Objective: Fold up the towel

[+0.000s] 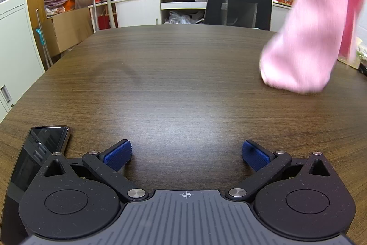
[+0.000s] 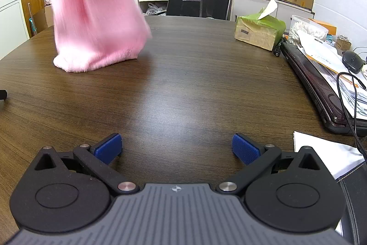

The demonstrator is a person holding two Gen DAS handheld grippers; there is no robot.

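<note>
No folding had been done as far as I could judge: the pink towel [image 1: 307, 43] hung blurred from somewhere above the frame at the upper right of the left wrist view and the upper left of the right wrist view, only its lower edge bunched on the counter [image 1: 174, 84], and I could not see what held it. My left hand-held gripper [image 1: 186, 154] and right hand-held gripper [image 2: 177, 148] both sat low with jaws spread wide and empty, well apart from the cloth. The towel looked soft, fluffy and limp; the counter was dark wood-grain with a dull sheen and a rounded far edge.
</note>
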